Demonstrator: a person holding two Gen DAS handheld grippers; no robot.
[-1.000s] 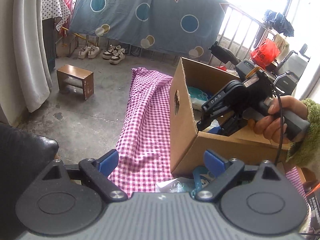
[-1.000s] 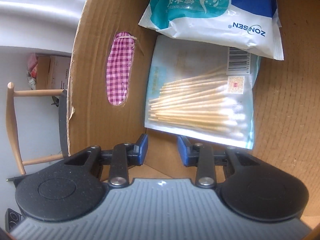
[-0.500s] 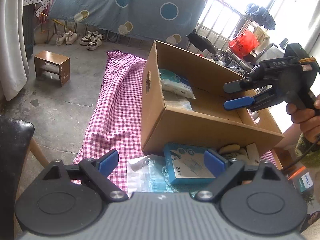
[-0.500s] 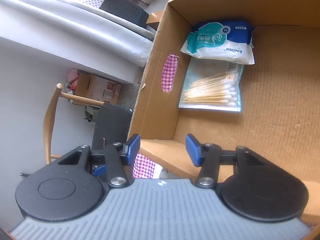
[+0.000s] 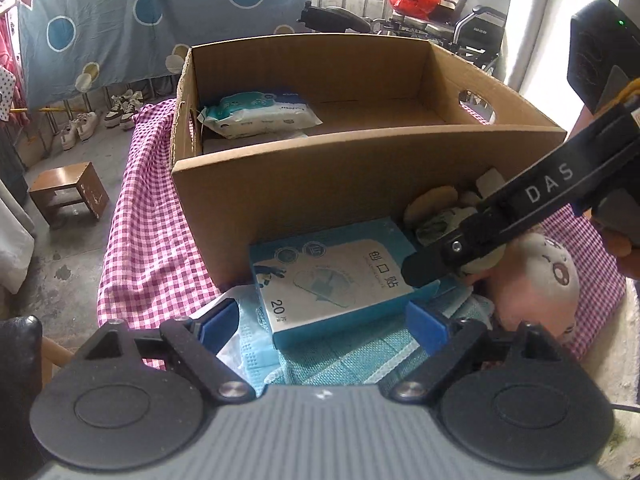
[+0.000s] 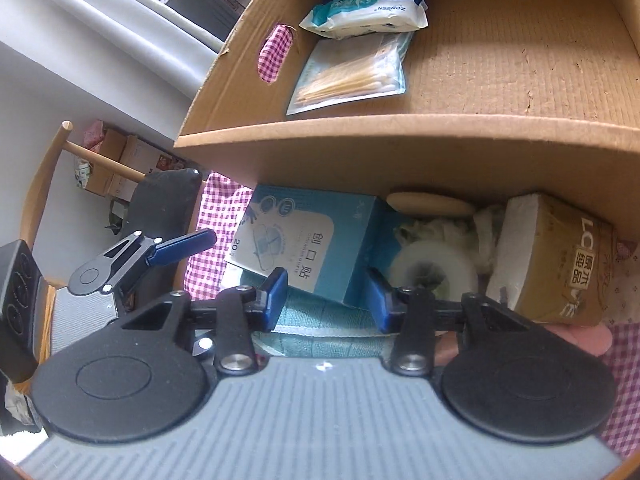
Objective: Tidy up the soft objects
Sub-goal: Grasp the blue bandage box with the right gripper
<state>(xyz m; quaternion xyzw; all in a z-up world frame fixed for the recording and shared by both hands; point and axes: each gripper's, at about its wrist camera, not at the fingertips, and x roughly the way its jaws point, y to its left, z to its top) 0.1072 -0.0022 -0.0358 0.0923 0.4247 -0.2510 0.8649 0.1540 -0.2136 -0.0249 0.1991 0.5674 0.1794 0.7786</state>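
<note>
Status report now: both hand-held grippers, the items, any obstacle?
Left hand-held gripper open, empty. Right hand-held gripper open, empty, jaws just closing, above the plaster box. Wet wipes, cotton swabs in cardboard box. No obstacle.

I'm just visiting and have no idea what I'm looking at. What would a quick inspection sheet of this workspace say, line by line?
Surface: pink checked cloth under everything.
Job's things: cardboard box holds a wipes pack and a cotton swab bag. Outside, against its near wall: blue plaster box, teal cloth, tissue pack, pink plush toy.
Clutter: face masks beside the plaster box.
Grippers: left gripper open, either side of the plaster box; right gripper open, nothing gripped, jaws just closing a little.
Cables: nothing seen.
Surroundings: wooden stool, shoes, hanging spotted sheet, wooden chair.
</note>
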